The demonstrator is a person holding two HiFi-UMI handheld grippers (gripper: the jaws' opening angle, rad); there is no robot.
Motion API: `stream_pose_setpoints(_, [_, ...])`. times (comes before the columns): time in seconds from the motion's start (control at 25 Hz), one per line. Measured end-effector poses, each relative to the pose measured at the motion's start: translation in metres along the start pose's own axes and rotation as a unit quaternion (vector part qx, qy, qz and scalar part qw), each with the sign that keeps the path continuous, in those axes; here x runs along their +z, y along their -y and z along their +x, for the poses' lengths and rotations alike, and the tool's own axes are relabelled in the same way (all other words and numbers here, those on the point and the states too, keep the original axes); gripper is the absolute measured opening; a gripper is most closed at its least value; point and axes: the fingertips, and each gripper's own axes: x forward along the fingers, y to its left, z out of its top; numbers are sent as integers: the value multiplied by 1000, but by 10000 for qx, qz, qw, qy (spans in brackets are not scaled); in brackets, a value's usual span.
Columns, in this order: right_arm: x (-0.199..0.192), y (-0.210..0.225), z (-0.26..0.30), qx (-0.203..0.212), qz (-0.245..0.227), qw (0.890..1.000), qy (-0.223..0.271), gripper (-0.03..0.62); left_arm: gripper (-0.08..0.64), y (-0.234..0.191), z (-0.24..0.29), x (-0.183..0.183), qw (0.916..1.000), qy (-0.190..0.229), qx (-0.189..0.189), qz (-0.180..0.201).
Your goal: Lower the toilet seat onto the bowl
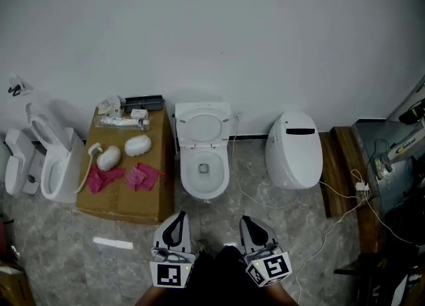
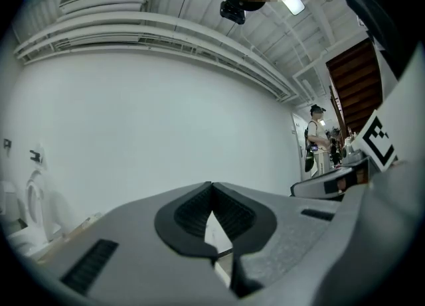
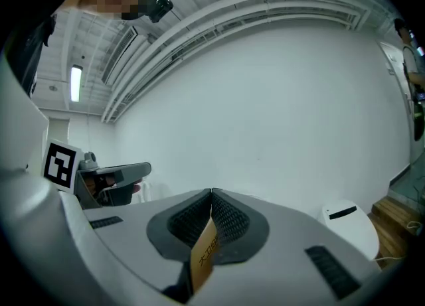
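In the head view the middle toilet's bowl (image 1: 205,170) stands open against the wall, with its white seat (image 1: 202,127) tipped up behind it. My left gripper (image 1: 175,229) and right gripper (image 1: 256,231) hover side by side over the floor in front of that bowl, well short of it. Both are shut and hold nothing. The left gripper view shows my left gripper (image 2: 212,185) with tips together, facing the bare white wall. My right gripper (image 3: 212,193) is likewise shut; a tan printed sliver shows in the slit under its tips.
A second toilet (image 1: 56,165) with raised seat stands at the left. A flat cardboard box (image 1: 126,195) with pink cloths and white pieces lies beside the middle toilet. A closed white toilet (image 1: 294,149) and cables (image 1: 345,202) are at the right. A person (image 2: 317,140) stands far off.
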Motion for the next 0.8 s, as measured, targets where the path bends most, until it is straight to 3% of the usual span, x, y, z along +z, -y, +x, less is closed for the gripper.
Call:
stream_pose_setpoints(0.4, [2, 41, 108, 247, -19, 9995, -208, 26, 8, -52, 77, -19, 9989, -296, 331, -172])
stream_pose_setpoints(0.8, [13, 131, 243, 680, -98, 9959, -591, 26, 8, -88, 218, -19, 9966, -586, 566, -118])
